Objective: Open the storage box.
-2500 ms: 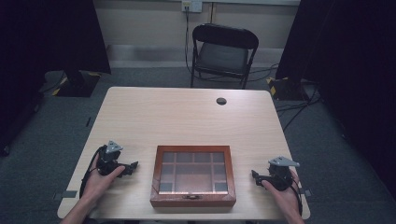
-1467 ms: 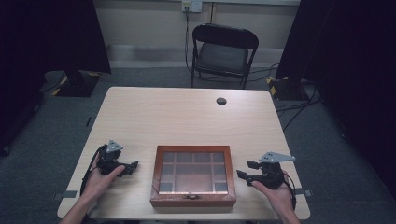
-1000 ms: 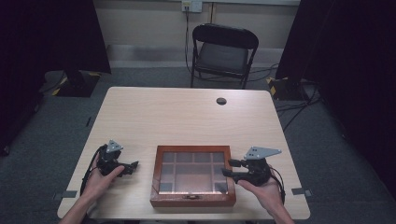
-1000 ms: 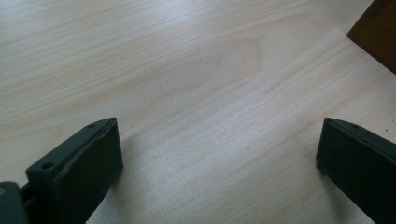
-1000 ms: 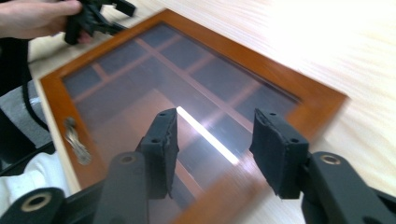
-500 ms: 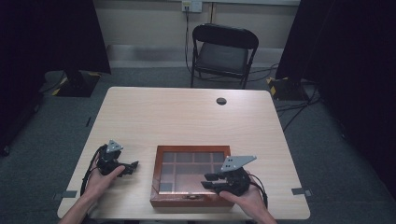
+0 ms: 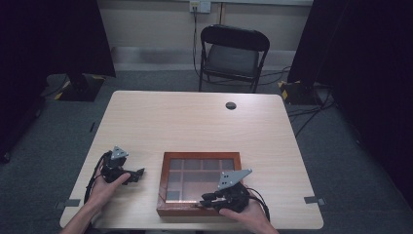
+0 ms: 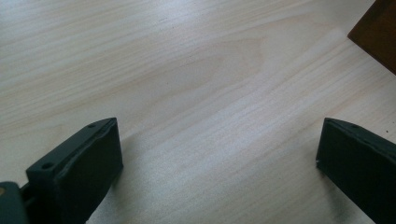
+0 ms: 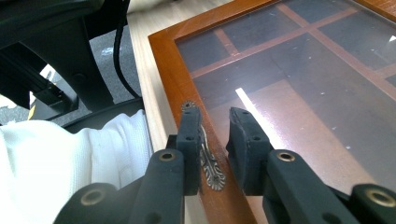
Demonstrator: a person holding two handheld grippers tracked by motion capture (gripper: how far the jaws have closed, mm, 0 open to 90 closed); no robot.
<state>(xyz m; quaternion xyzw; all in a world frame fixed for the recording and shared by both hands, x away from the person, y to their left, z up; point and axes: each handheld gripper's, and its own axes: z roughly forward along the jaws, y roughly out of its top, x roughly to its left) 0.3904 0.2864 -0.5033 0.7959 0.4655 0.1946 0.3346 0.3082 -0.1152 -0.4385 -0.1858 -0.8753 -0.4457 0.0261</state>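
The wooden box [image 7: 199,183] sits at my edge of the table [image 7: 195,117], just right of centre, its glass lid [image 9: 299,79] closed flat over a grid of compartments. A small ornate metal clasp [image 9: 208,158] is fixed along the front rail of the lid, and that is where I mean to take hold. My right gripper [image 9: 212,140] is down over that rail with one jaw outside the clasp and the other on the glass side; the jaws have just been closing and stand narrow now, with the rail and clasp between them, though I cannot tell whether the pads are pressing yet.

I judge the lid to be stiff but fragile — a thin wooden frame around a pane, likely hinged at the far side. The varnished wood and the glass both look slick, so the inner jaw could skate on the pane; the clasp's raised metal should give better purchase. I would pinch lightly and lift straight up at the front edge, without twisting, since a hard squeeze across the frame could stress the glass. The box itself looks heavy enough to stay put, but it may slide or tip towards me.

My left gripper [image 7: 127,175] rests on bare tabletop to the box's left, jaws wide apart and holding nothing — free to steady the box's side wall.
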